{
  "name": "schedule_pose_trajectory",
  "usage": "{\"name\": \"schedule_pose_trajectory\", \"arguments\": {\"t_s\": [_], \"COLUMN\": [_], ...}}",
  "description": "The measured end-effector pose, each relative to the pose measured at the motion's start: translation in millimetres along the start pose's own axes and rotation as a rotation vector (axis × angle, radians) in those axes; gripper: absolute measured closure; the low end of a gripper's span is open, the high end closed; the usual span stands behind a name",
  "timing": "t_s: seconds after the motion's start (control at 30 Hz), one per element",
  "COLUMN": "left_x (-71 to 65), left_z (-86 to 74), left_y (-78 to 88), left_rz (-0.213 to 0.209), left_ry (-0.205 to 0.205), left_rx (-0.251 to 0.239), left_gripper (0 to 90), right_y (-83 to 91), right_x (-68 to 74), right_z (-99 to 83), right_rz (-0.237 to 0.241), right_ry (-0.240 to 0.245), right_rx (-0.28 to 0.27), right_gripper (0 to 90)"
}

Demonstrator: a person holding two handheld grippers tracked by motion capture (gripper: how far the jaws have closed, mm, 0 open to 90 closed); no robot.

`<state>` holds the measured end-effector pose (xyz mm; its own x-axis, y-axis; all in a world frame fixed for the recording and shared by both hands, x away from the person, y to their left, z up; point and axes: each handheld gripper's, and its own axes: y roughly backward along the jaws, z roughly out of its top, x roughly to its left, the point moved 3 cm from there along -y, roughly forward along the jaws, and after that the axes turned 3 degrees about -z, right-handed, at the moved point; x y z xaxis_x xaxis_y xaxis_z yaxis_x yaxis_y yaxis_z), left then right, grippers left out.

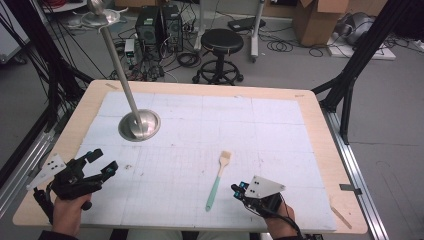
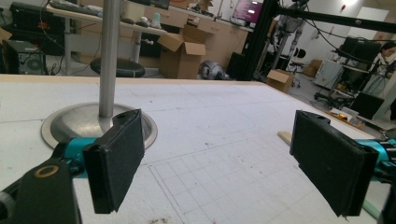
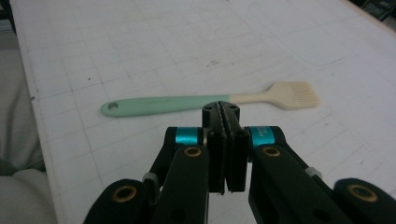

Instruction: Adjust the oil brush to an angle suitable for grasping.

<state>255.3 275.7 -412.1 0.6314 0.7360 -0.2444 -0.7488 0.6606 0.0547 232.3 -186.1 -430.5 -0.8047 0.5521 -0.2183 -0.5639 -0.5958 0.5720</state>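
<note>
Cluttered lab, gridded worktop: right tool is sitting fully shut, empty, nearly touching mint-handled pastry brush lying flat mid-worktop. Risk: closed jaws shoving brush away w/o grasping. Left tool is gaping wide, empty.

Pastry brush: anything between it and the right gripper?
Nothing visible. The right gripper, fingers shut and empty, points at the mint handle of the pastry brush, with bare gridded mat between. The steel stand sits far off.
</note>
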Motion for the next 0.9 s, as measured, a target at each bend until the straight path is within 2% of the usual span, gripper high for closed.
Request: {"name": "schedule_pose_trajectory", "arguments": {"t_s": [0.03, 0.07, 0.13, 0.17, 0.2, 0.23, 0.3, 0.33, 0.37, 0.47, 0.5, 0.6, 0.7, 0.8, 0.9], "left_x": [-0.2, -0.2, -0.2, -0.1, -0.1, -0.1, -0.1, 0.1, 0.3, 1.0, 1.4, 1.8, 2.9, 3.1, 2.5], "left_z": [-0.5, -0.5, -0.9, -1.1, -1.2, -1.2, -1.2, -1.2, -1.2, -1.1, -1.0, -1.0, -1.2, -1.3, -1.4], "left_y": [-1.0, -1.0, -1.5, -1.7, -1.8, -1.7, -1.6, -1.5, -1.4, -1.3, -1.3, -1.5, -1.9, -2.3, -2.5], "left_rz": [-0.002, -0.002, -0.001, -0.002, -0.001, -0.001, 0.001, 0.001, 0.002, 0.002, 0.003, 0.006, 0.008, 0.006, 0.004], "left_ry": [0.0, 0.0, -0.001, -0.001, -0.001, -0.001, 0.0, 0.001, 0.002, 0.003, 0.005, 0.007, 0.011, 0.015, 0.015], "left_rx": [0.003, 0.003, 0.007, 0.008, 0.009, 0.008, 0.007, 0.007, 0.007, 0.007, 0.008, 0.006, 0.008, 0.007, 0.008], "left_gripper": [18.2, 18.2, 18.2, 18.2, 18.2, 18.2, 18.2, 18.2, 18.2, 18.2, 18.2, 18.2, 18.2, 18.3, 18.3], "right_y": [-2.5, -2.5, -6.4, -11.9, -11.9, -18.7, -25.0, -25.0, -30.8, -36.6, -43.5, -49.4, -56.9, -64.4, -76.6], "right_x": [1.7, 1.7, 4.9, 9.4, 9.4, 13.8, 19.1, 19.1, 23.4, 26.8, 29.9, 32.1, 30.4, 30.4, 31.2], "right_z": [-0.8, -0.8, -0.4, -0.5, -0.5, -0.1, 0.8, 0.8, 1.4, 1.5, 1.9, 2.8, 6.3, 11.0, 19.4], "right_rz": [0.025, 0.025, 0.062, 0.105, 0.105, 0.144, 0.178, 0.178, 0.205, 0.233, 0.265, 0.283, 0.299, 0.293, 0.248], "right_ry": [-0.002, -0.002, 0.001, -0.002, -0.002, 0.008, 0.02, 0.02, 0.031, 0.025, 0.016, 0.013, -0.009, -0.016, -0.009], "right_rx": [0.005, 0.005, 0.005, 0.019, 0.019, 0.039, 0.061, 0.061, 0.082, 0.094, 0.113, 0.125, 0.105, 0.1, 0.085], "right_gripper": [88.8, 88.8, 88.8, 88.8, 88.8, 88.8, 88.8, 88.8, 88.8, 88.8, 88.8, 88.8, 88.8, 88.8, 88.8]}}
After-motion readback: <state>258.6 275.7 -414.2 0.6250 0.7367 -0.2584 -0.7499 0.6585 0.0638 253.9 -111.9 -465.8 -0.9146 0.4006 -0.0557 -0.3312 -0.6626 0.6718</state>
